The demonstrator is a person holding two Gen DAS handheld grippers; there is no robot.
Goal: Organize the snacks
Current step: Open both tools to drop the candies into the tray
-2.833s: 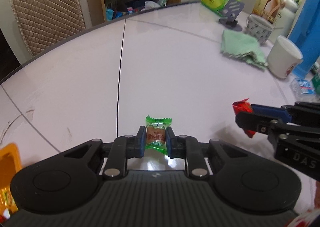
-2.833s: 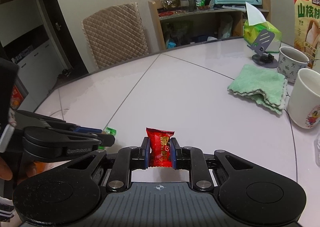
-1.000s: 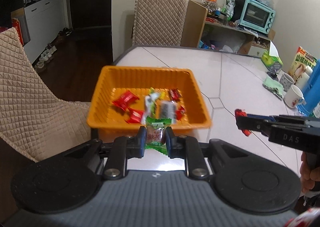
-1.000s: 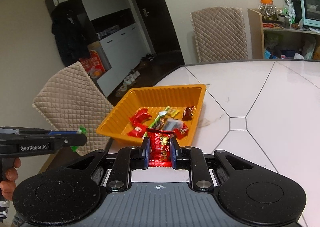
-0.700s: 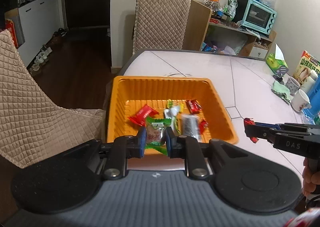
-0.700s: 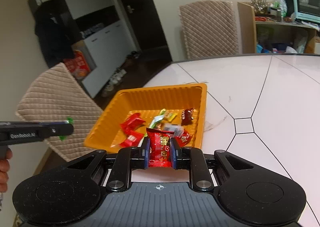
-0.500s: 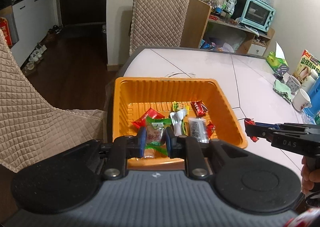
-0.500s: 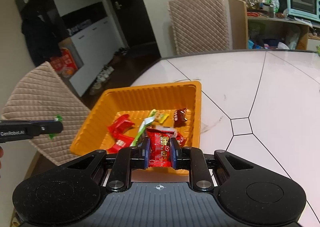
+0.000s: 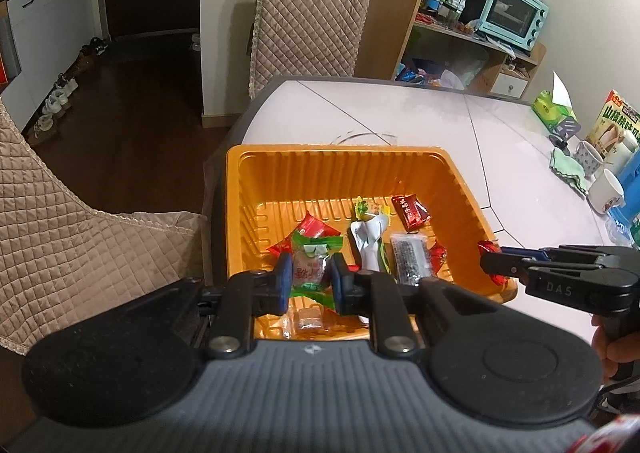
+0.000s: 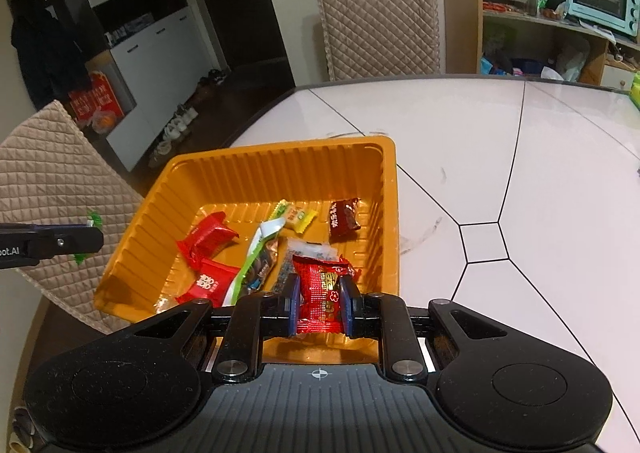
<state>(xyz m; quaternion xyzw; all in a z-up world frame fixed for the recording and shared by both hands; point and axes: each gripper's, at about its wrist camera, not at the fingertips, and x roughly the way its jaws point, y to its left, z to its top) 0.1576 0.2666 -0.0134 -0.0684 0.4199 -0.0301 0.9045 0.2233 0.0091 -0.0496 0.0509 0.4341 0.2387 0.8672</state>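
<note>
1. Snacks are being gathered into the orange tray, which sits at the table's left edge, near the rounded corner by the quilted chair; several wrapped pieces already lie on its floor.
2. At the tray's left side, the left gripper is clamped on a green-wrapped candy, its blue pads pressing the wrapper from both sides. It hangs over the near part of the tray, above a red candy lying there.
3. In the tray's middle lie a white-and-green wrapper and a dark speckled bar; a dark red candy rests nearer the far right corner.
4. At the tray's near right, the right gripper grasps a red foil packet, clenched between its pads and poised just over the near rim. Seen from the left wrist, its tip reaches in above the tray's right wall.
5. Judged step: delivery, with both pieces carried to the tray and neither yet let go.
6. The next move probably calls for parting each pair of jaws while the candy is well inside the walls. The red packet sits close to the near rim, so a little more reach inward would keep it from falling outside onto the table.
7. Afterwards both grippers would need to lift clear without dragging wrappers already in the tray.
</note>
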